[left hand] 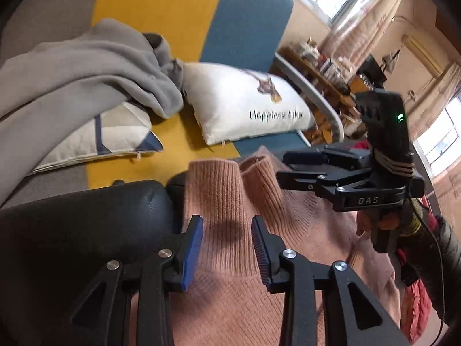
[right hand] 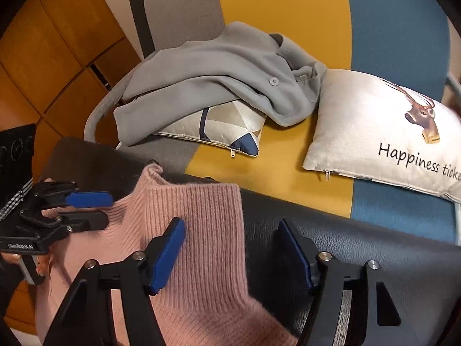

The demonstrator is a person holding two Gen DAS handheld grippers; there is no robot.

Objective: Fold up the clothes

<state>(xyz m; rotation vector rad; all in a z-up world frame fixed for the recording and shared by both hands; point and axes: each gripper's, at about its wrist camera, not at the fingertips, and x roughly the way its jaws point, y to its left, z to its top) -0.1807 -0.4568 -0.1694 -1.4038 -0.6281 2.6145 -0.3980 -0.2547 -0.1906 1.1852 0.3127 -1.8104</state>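
Observation:
A pink knitted sweater (left hand: 230,259) lies over a black leather surface (left hand: 86,219), its ribbed hem or collar end toward the sofa; it also shows in the right wrist view (right hand: 190,230). My left gripper (left hand: 227,248) is open, its blue pads straddling the ribbed part just above the fabric. My right gripper (right hand: 230,253) is open over the sweater's right edge and the black leather (right hand: 360,245). The right gripper shows in the left wrist view (left hand: 291,170), above the sweater's far right. The left gripper shows in the right wrist view (right hand: 92,210), at the sweater's left edge.
A grey coat (right hand: 219,80) lies over a patterned cushion (right hand: 224,132) on the yellow, blue and grey sofa (right hand: 288,14). A white deer cushion (right hand: 383,132) sits to the right. Wooden cabinets (right hand: 43,57) stand on the left, and a cluttered table (left hand: 325,69) stands by the windows.

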